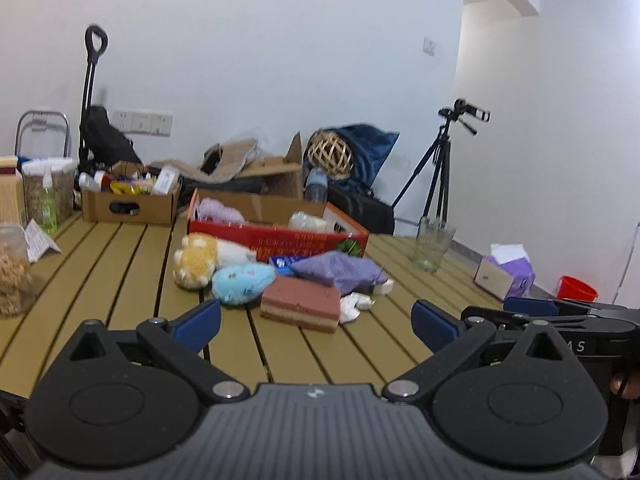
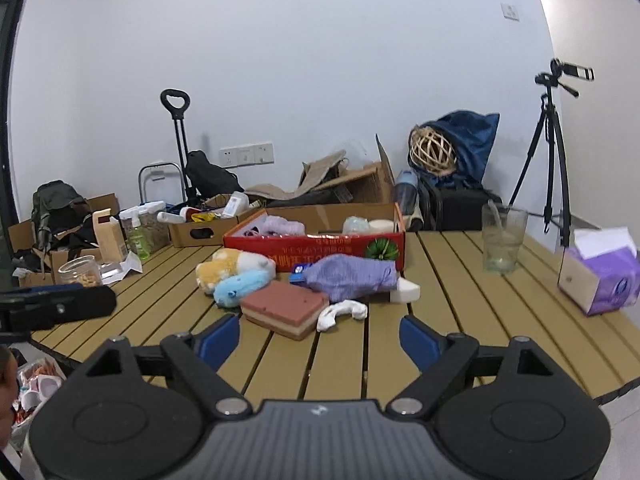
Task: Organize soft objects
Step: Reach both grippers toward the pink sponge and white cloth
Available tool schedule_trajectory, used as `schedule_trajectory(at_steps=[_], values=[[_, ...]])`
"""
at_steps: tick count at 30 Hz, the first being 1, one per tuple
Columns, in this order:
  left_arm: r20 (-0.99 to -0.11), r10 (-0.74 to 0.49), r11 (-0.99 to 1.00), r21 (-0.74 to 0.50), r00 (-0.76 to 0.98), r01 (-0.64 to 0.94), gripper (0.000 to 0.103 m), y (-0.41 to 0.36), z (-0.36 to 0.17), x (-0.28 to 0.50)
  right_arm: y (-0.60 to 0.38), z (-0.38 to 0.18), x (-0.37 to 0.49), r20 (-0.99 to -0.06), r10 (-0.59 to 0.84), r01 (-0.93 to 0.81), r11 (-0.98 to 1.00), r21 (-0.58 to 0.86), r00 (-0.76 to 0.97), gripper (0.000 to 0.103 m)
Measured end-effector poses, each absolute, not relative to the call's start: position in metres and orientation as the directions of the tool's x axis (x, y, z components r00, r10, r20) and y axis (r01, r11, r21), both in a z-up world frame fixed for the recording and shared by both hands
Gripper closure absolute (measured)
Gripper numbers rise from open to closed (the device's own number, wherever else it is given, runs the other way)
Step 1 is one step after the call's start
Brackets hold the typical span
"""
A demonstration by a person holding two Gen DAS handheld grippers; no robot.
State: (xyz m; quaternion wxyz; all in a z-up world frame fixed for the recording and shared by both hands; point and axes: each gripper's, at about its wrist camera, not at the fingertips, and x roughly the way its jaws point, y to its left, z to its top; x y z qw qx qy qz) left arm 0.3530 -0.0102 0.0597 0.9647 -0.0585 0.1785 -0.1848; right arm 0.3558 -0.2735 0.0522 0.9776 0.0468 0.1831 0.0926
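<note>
A heap of soft things lies mid-table: a yellow-and-white plush (image 1: 202, 258) (image 2: 230, 266), a light blue plush (image 1: 242, 282) (image 2: 242, 286), a pink layered sponge (image 1: 300, 308) (image 2: 286, 308), a purple cloth pouch (image 1: 340, 270) (image 2: 352, 278) and a small white rag (image 1: 354, 305) (image 2: 340, 314). Behind them stands a red cardboard box (image 1: 280, 240) (image 2: 320, 246) with lilac yarn and pale items inside. My left gripper (image 1: 318, 320) is open and empty, just short of the sponge. My right gripper (image 2: 320, 338) is open too, nothing between its fingers, near the sponge and rag.
On the slatted table (image 2: 460, 320) stand a glass cup (image 2: 502, 240), a purple tissue box (image 2: 600, 280), a brown box of bottles (image 1: 128, 202), a green spray bottle (image 1: 48, 206) and a snack jar (image 1: 14, 276). A tripod (image 2: 554, 152), bags and a trolley stand behind.
</note>
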Motion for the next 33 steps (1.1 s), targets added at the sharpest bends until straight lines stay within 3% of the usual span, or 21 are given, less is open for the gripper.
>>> schedule_trajectory(at_steps=[17, 33], values=[[-0.471, -0.399, 0.917, -0.231, 0.787, 0.326, 0.000, -0.078, 0.003, 0.494, -0.319, -0.008, 0.475, -0.459, 0.130, -0.016, 0.969, 0.245, 0.879, 0.019], [-0.462, -0.405, 0.910, -0.287, 0.789, 0.299, 0.000, -0.064, -0.009, 0.546, -0.306, -0.013, 0.544, -0.433, 0.169, -0.048, 0.960, 0.277, 0.885, 0.022]])
